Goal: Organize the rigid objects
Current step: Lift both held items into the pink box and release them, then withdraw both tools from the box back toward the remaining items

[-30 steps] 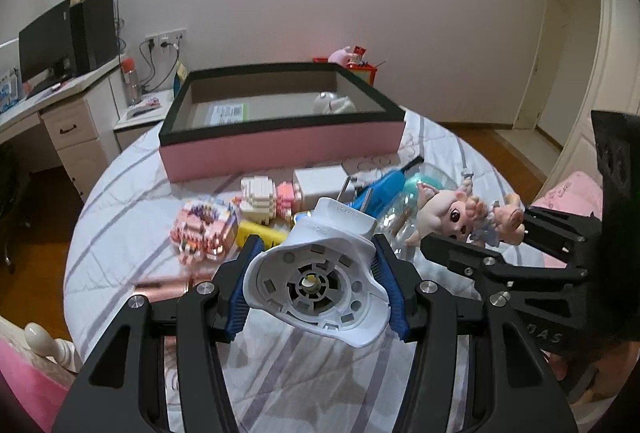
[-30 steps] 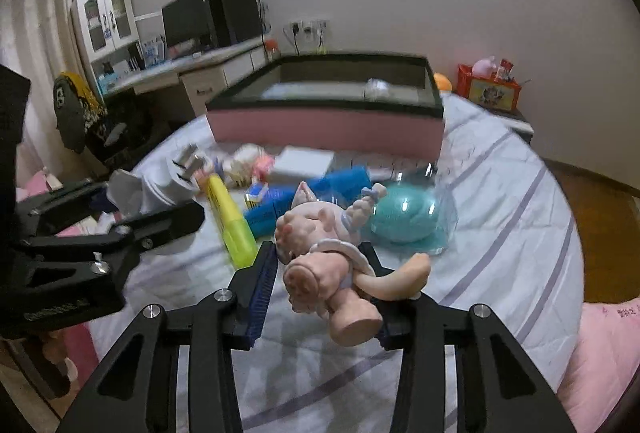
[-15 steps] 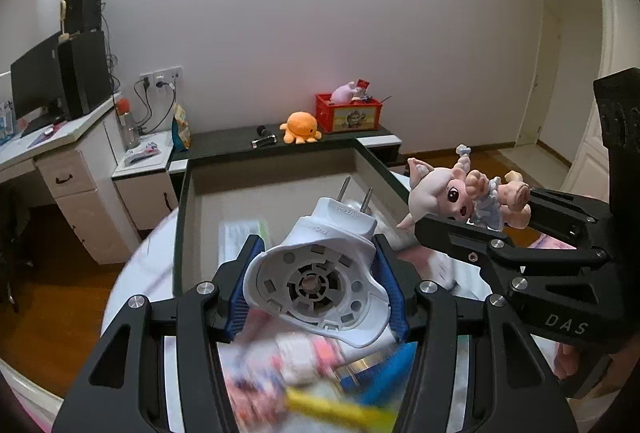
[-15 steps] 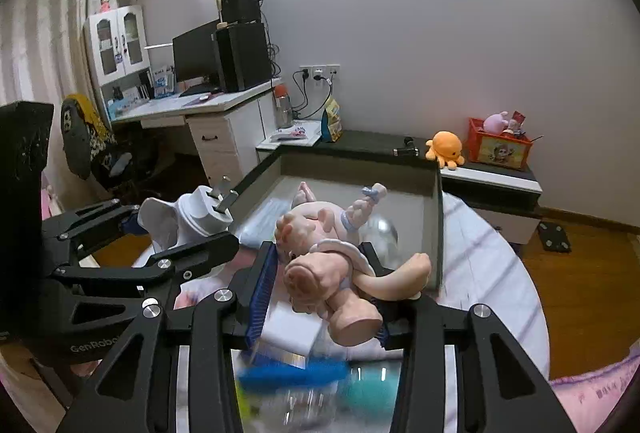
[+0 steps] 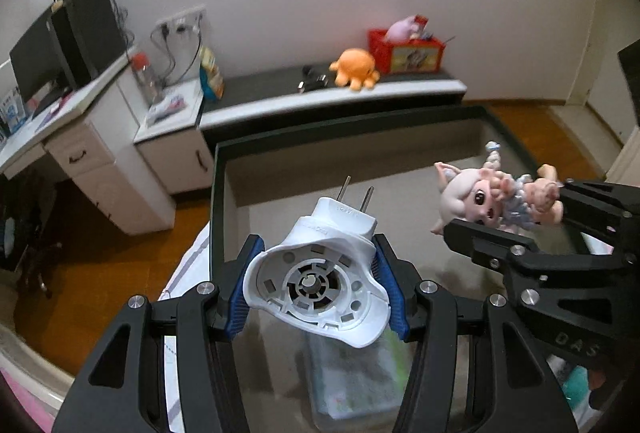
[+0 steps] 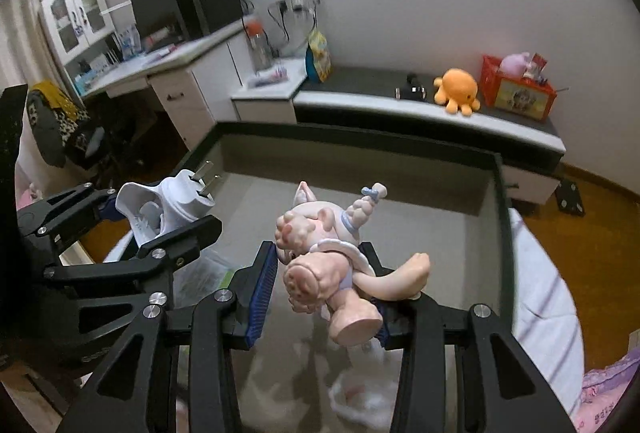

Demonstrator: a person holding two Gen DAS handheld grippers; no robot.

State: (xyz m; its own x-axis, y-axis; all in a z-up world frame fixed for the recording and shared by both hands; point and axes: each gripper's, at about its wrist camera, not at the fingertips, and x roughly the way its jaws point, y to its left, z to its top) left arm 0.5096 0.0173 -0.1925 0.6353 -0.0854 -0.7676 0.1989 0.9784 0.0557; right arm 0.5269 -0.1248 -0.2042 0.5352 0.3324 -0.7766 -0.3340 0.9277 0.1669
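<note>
White plug-in device [image 5: 320, 281]: two prongs pointing away, clamped between the blue-padded jaws of the left gripper [image 5: 316, 289], held above the left part of the open box [image 5: 218, 201]. Pink pig-eared doll figurine [image 6: 332, 265]: gripped at the torso by the partly closed jaws of the right gripper [image 6: 320, 293], over the middle of the same box. Box: dark rim, grey floor, with a clear packet [image 5: 352, 381] and a whitish item [image 6: 360, 397] inside. Beyond: low shelf [image 6: 400, 109] bearing an orange octopus plush [image 6: 458, 89] and a red container [image 6: 518, 93]; white desk [image 6: 160, 69] to the left.
</note>
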